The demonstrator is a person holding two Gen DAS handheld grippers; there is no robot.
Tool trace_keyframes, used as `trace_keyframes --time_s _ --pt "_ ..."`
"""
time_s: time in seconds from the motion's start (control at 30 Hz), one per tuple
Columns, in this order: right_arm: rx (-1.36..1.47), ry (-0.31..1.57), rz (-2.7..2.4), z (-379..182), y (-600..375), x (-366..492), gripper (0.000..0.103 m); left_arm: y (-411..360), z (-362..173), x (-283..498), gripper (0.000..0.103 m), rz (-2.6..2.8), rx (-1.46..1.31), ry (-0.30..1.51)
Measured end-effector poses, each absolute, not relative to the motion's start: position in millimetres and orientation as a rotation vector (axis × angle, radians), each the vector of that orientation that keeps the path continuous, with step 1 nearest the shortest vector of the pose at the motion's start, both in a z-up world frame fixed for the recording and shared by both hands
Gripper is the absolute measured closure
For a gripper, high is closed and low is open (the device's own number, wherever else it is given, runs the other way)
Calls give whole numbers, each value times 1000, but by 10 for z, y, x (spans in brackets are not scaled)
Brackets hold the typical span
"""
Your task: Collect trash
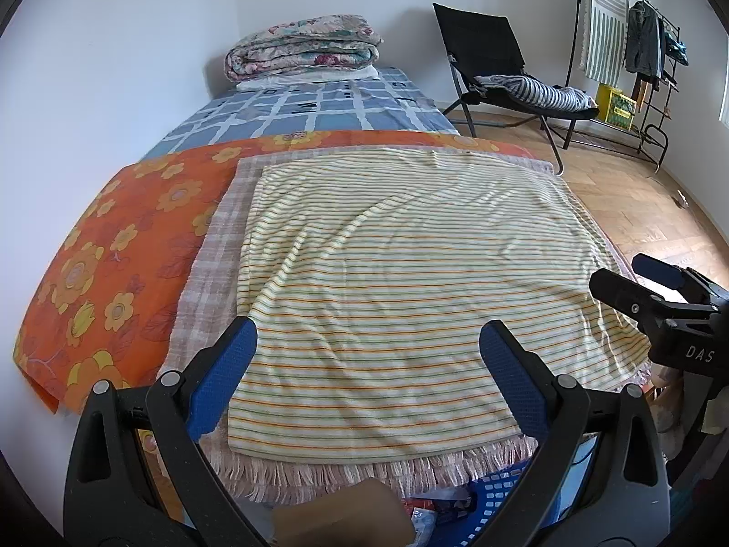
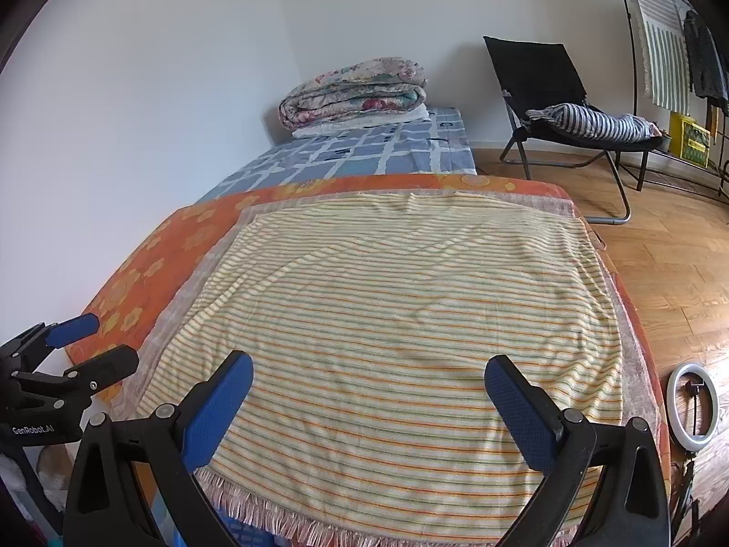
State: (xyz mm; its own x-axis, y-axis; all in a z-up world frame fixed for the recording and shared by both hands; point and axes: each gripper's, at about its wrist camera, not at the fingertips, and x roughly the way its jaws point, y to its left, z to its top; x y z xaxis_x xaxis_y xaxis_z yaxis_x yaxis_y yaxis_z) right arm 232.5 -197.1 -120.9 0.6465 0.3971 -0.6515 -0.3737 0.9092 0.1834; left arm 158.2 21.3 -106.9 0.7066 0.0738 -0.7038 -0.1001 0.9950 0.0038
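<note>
My left gripper [image 1: 368,335] is open and empty, held above the near end of a yellow striped cloth [image 1: 401,282] spread on a bed. My right gripper [image 2: 368,371] is also open and empty over the same cloth [image 2: 401,319]. The right gripper shows at the right edge of the left wrist view [image 1: 638,280]; the left gripper shows at the left edge of the right wrist view [image 2: 86,342]. Below the bed's near edge, a blue slotted basket [image 1: 496,492] holds some wrappers [image 1: 423,515] and a brown cardboard piece [image 1: 341,519], partly hidden by my fingers.
The bed carries an orange flowered sheet [image 1: 114,250], a blue checked sheet [image 1: 319,109] and a folded quilt [image 1: 303,45] at the far end. A black folding chair [image 1: 492,59] with striped clothing, a clothes rack [image 1: 638,45], and a ring light [image 2: 692,408] stand on the wooden floor.
</note>
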Motion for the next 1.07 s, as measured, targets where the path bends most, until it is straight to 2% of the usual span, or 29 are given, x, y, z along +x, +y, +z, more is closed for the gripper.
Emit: trace_keyframes --time_s 1.07 --pt "14 765 445 -1272 -1906 2296 0 263 -1038 1497 3 136 -7 754"
